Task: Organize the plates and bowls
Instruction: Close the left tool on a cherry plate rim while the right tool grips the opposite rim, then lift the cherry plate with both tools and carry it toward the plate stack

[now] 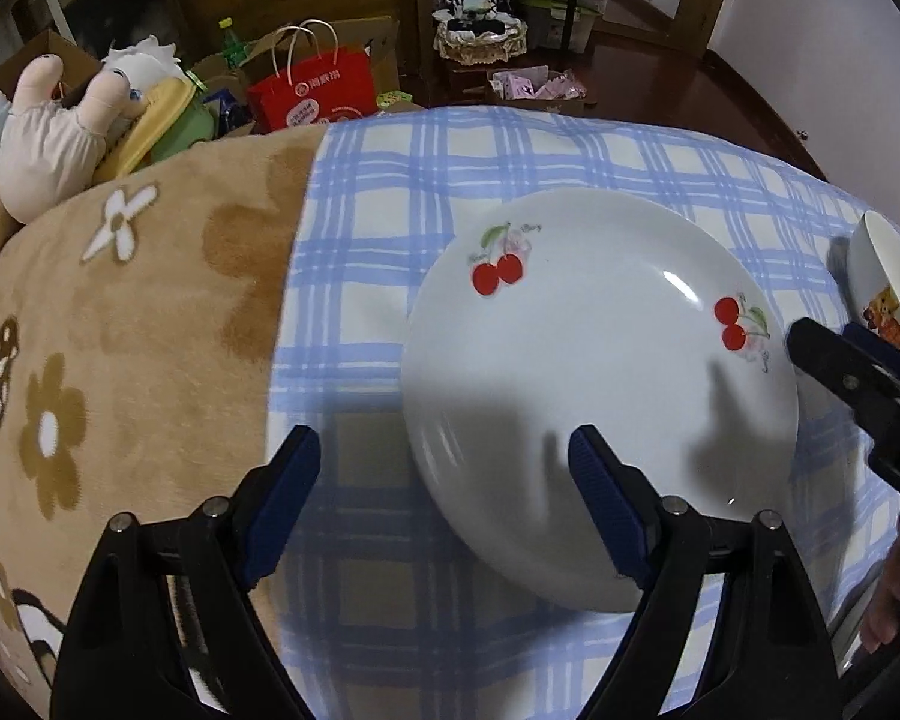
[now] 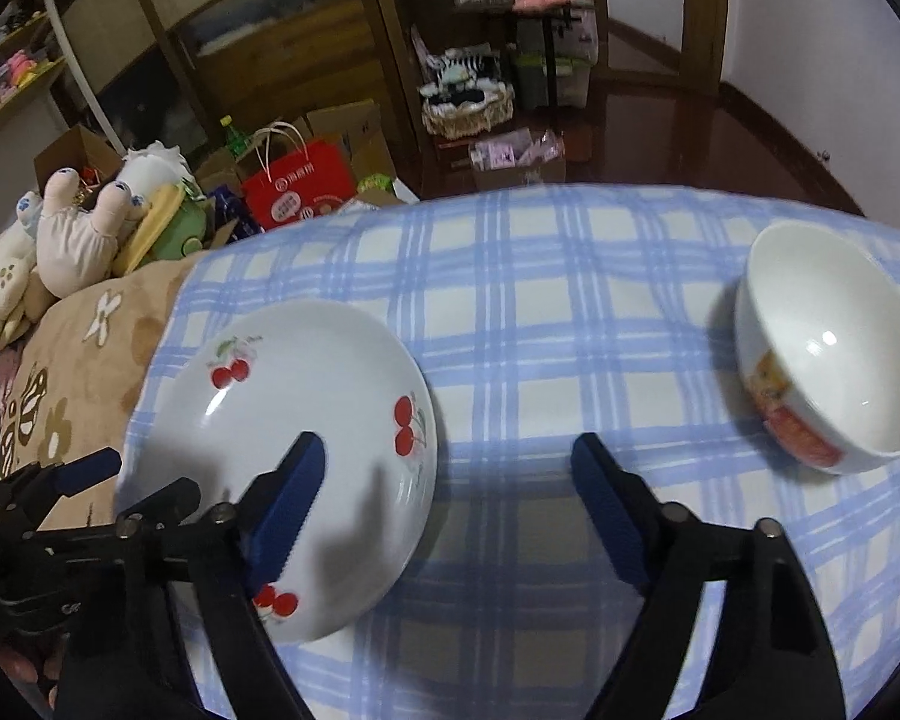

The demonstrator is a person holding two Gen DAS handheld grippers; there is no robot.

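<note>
With the left gripper [image 1: 444, 456] and right gripper [image 2: 447, 468] both released and empty, we'd pinch the glazed, slippery, breakable cherry plate [image 1: 600, 396] on the soft checked cloth [image 1: 390, 192] by its rim, the bowl [image 2: 834, 354] likewise.

Left gripper [image 1: 444, 468] fingers apart, straddling cherry plate [image 1: 600, 372] rim on checked cloth [image 1: 390, 210].

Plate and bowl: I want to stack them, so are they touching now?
Apart. The right wrist view shows bare checked cloth between the plate and the bowl.
</note>
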